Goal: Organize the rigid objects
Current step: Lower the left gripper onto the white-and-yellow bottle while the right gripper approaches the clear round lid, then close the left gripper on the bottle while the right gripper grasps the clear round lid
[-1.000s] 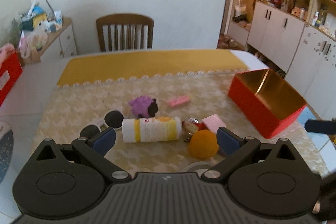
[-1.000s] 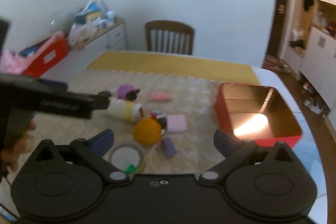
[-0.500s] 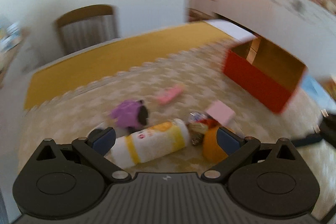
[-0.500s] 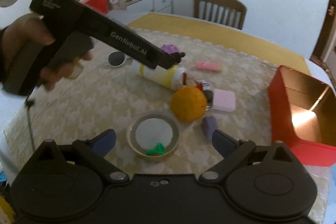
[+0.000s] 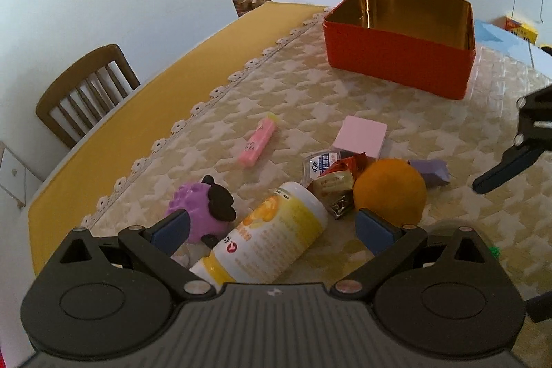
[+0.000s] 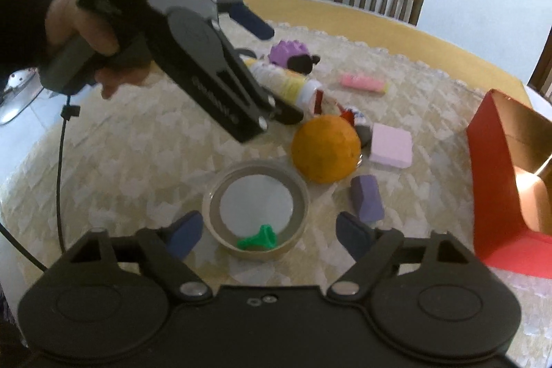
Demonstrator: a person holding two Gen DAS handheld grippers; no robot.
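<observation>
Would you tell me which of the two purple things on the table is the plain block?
The purple block beside the orange; the other, the spiky toy, has a black head.

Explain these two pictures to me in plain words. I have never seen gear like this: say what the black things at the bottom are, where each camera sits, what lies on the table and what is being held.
No robot here: a person holds a two-fingered black gripper in each hand, each carrying a camera looking along its fingers.

The left camera shows the left gripper, open around a white-and-yellow plastic bottle lying on its side, not squeezing it.

The right camera shows the right gripper with jaws closing around a roll of clear tape, not yet pressing it. The person's left hand appears there too.

Nothing is held yet.

Also on the patterned tablecloth: an orange ball, a purple toy sheep, a pink block, a pink tube, a small purple box, sweet wrappers and an open red tin.
</observation>
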